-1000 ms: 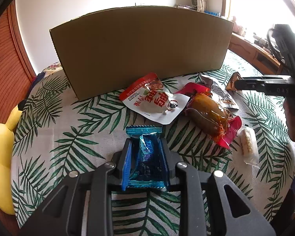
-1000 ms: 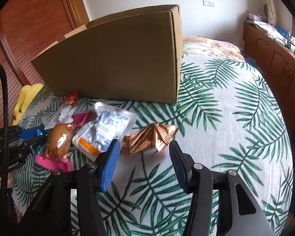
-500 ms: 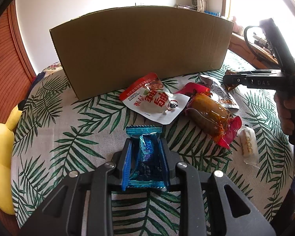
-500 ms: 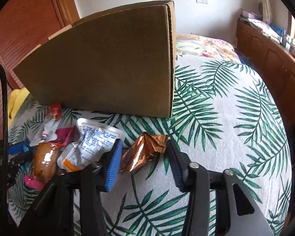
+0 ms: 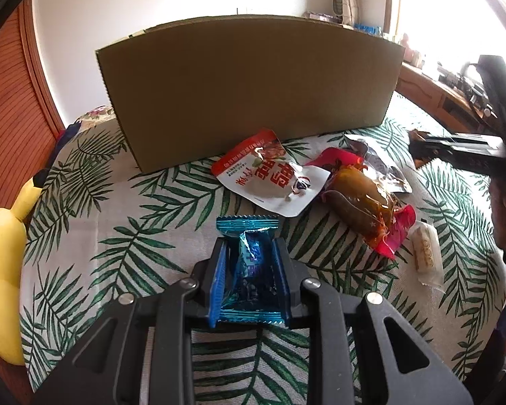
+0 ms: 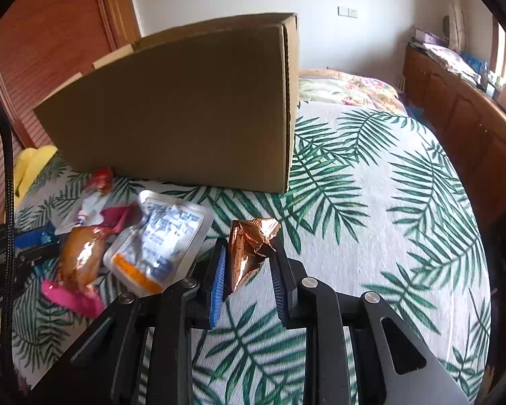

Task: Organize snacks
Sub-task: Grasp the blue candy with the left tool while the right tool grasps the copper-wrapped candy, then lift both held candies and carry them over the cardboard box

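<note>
The left gripper (image 5: 249, 270) is clamped on a blue foil snack packet (image 5: 249, 263), which sits upright between its blue pads (image 5: 217, 280) with its crimped top edge sticking out past the fingertips, above the leaf-print cloth (image 5: 124, 236).

The right gripper (image 6: 248, 270) has just been closing its jaws around a crumpled copper foil packet (image 6: 249, 246); the packet sits between the pads, pressed against the left one, and its upper end pokes out beyond the tips.

Beyond the left gripper lies a loose cluster of snacks: a red and white pouch (image 5: 270, 179), a pink-edged packet with a brown sausage-like snack (image 5: 364, 202), a clear dark-filled pouch (image 5: 384, 168) behind it, and a small white wrapped sweet (image 5: 426, 253) to the right.

Behind them all stands a cardboard box (image 5: 249, 91) on the cloth. A yellow plush toy (image 5: 3, 263) lies at the far left edge.
</note>
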